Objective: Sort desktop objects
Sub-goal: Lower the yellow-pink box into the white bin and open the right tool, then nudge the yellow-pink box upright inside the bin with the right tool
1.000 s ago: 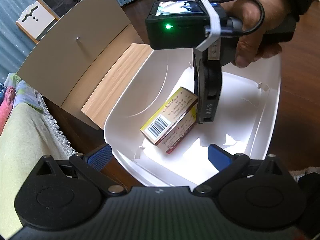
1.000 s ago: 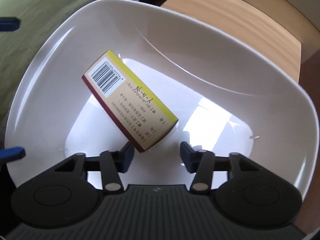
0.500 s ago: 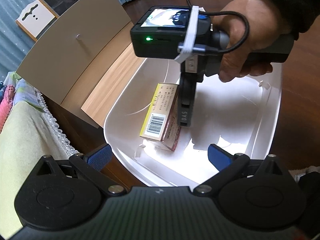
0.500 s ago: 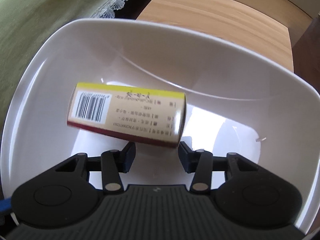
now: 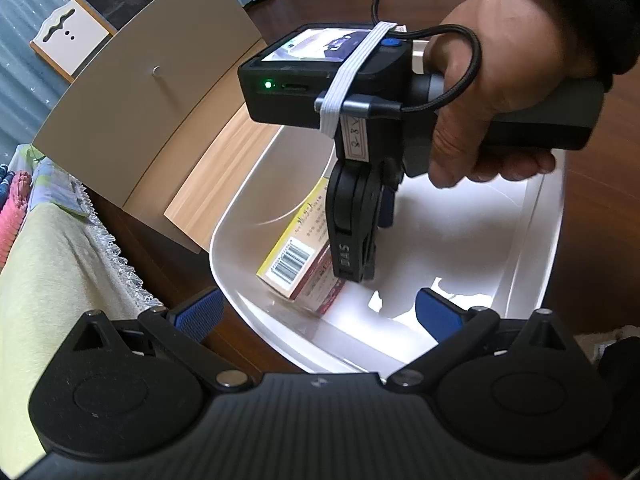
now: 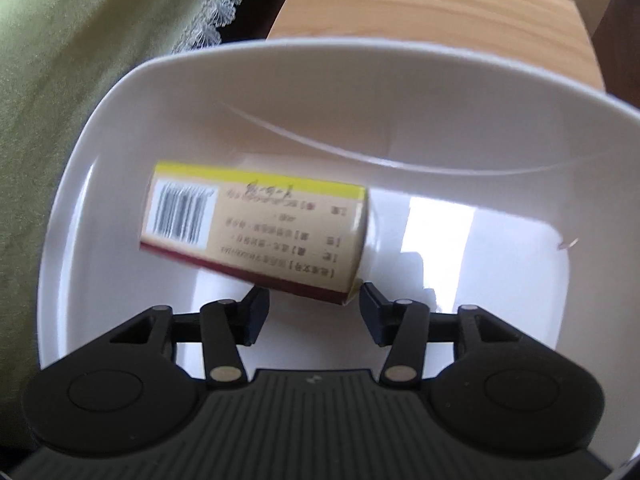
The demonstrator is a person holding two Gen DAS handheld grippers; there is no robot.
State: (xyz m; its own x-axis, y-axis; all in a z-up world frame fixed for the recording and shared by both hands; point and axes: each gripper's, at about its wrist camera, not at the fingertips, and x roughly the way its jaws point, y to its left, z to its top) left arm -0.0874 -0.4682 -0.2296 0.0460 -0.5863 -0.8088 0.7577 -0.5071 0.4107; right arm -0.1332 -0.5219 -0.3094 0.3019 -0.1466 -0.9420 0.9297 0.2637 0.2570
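Pointing steeply down, right gripper (image 6: 313, 311) | jaws just opening, box (image 6: 256, 232) between | white bin (image 6: 460, 120)

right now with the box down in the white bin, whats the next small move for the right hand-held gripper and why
Probably lift the right hand-held gripper straight up: its jaws have just been opening, and the box seems to rest inside the bin, with its lower edge between them.

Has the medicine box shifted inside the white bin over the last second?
Yes. In the left wrist view the medicine box has swung round and moved toward the white bin's left wall, nearer the wooden board.
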